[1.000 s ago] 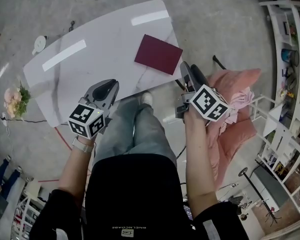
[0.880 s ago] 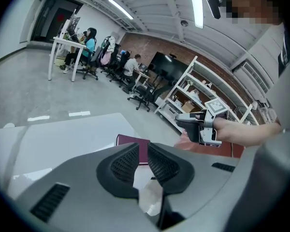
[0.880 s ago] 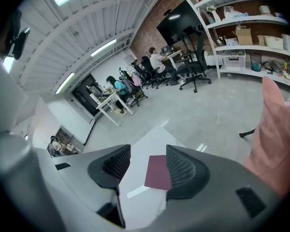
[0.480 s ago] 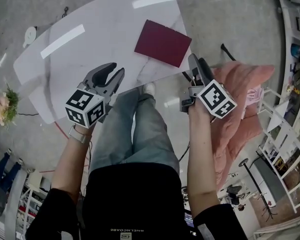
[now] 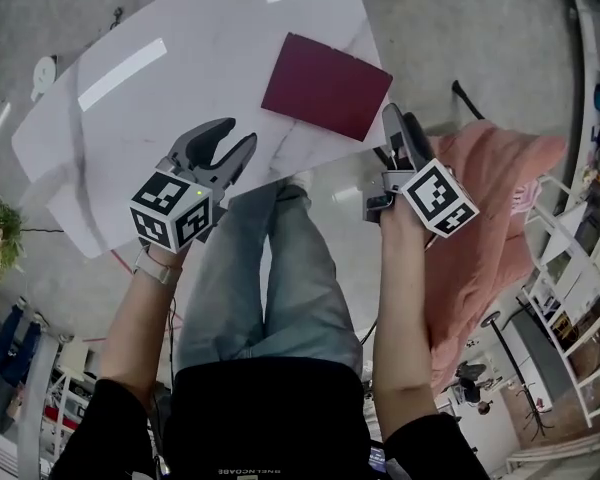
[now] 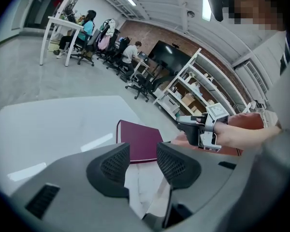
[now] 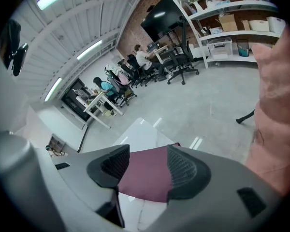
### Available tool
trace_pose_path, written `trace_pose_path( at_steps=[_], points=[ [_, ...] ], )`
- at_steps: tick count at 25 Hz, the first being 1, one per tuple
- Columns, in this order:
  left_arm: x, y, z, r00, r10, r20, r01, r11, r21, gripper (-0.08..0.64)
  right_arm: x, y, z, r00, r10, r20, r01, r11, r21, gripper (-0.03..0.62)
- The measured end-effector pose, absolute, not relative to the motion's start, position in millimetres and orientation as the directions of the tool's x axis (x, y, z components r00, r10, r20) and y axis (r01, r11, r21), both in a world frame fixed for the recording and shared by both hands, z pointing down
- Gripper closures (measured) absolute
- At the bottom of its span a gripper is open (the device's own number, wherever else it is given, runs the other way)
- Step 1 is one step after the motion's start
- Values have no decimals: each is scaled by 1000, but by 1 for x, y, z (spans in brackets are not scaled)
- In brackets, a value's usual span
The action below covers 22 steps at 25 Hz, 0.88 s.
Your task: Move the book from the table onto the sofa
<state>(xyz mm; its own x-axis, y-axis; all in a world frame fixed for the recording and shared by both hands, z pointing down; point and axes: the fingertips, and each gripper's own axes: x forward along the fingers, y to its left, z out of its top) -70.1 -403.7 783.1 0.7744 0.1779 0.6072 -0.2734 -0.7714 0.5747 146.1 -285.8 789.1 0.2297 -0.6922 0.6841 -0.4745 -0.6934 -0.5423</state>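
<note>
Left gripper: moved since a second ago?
Yes: the left gripper went further over the table, toward the book; its fingers have just been opening, nothing between them.

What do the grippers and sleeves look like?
The left gripper and right gripper are grey with ribbed pads; each carries a white cube of black square markers. Both pairs of jaws have just been opening, nothing between them. Sleeves are black, the wristband pale.
</note>
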Motion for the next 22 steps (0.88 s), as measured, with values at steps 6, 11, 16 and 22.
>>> trace_pose_path(
  at_steps=[6, 11, 16, 22],
  points=[
    [-50, -402, 820, 762, 196, 618, -268, -772, 576, 382, 154, -286, 829, 216, -691, 690, -479, -691, -542, 347],
    [-41, -405, 847, 749, 216, 626, -250, -783, 570, 361, 165, -281, 858, 231, -690, 686, -459, -699, -549, 334],
    [-37, -414, 870, 736, 221, 640, -254, -786, 563, 348, 172, -280, 876, 234, -695, 680, -479, -691, -541, 325],
    [-27, -415, 889, 749, 241, 617, -249, -760, 600, 329, 177, -280, 897, 222, -721, 657, -452, -673, -586, 318]
  ],
)
